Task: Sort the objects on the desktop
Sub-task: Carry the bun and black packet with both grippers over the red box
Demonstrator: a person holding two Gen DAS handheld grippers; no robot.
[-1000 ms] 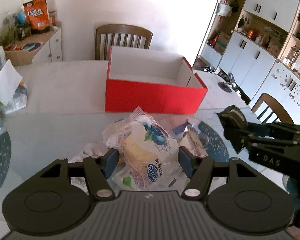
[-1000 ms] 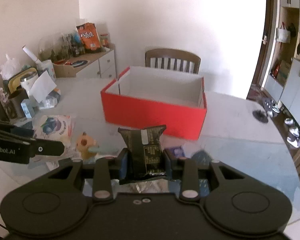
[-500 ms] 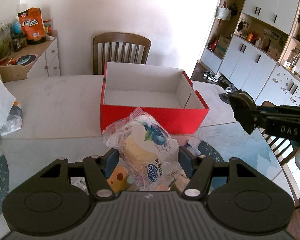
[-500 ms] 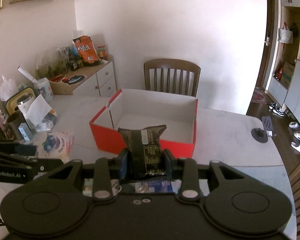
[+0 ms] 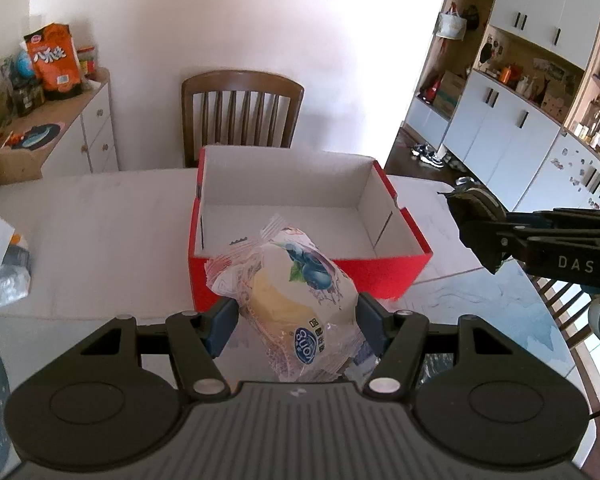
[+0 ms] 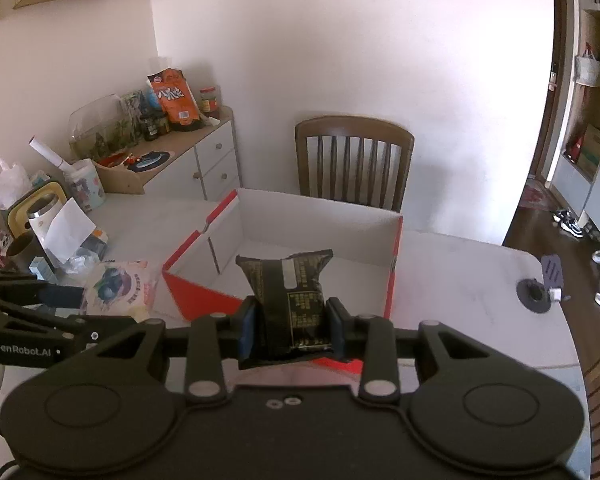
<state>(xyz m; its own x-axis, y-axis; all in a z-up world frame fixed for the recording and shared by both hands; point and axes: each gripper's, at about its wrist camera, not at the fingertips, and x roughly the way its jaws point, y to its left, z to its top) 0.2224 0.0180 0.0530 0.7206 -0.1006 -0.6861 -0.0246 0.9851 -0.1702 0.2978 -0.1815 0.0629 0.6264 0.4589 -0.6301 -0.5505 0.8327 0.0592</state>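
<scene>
My left gripper (image 5: pixel 296 320) is shut on a clear-wrapped bun with a blueberry print (image 5: pixel 292 292), held in the air just before the near wall of the red box (image 5: pixel 312 280). The box is open on top with a bare white inside (image 5: pixel 292 224). My right gripper (image 6: pixel 292 320) is shut on a black snack packet (image 6: pixel 290 292), raised over the near wall of the same red box (image 6: pixel 196 292). The right gripper (image 5: pixel 480 228) also shows at the right of the left wrist view, and the left gripper with the bun (image 6: pixel 116 288) at the left of the right wrist view.
A wooden chair (image 5: pixel 242 114) stands behind the table (image 5: pixel 92 228). A white sideboard (image 6: pixel 196 164) with an orange snack bag (image 6: pixel 176 98) and jars is at the left. Cups, paper and bags (image 6: pixel 60 220) crowd the table's left edge. White cabinets (image 5: pixel 512 120) line the right.
Both grippers moved forward toward the red box with their loads and rose a little. The loose items on the table below dropped out of sight. The box now looks closer in both views.
</scene>
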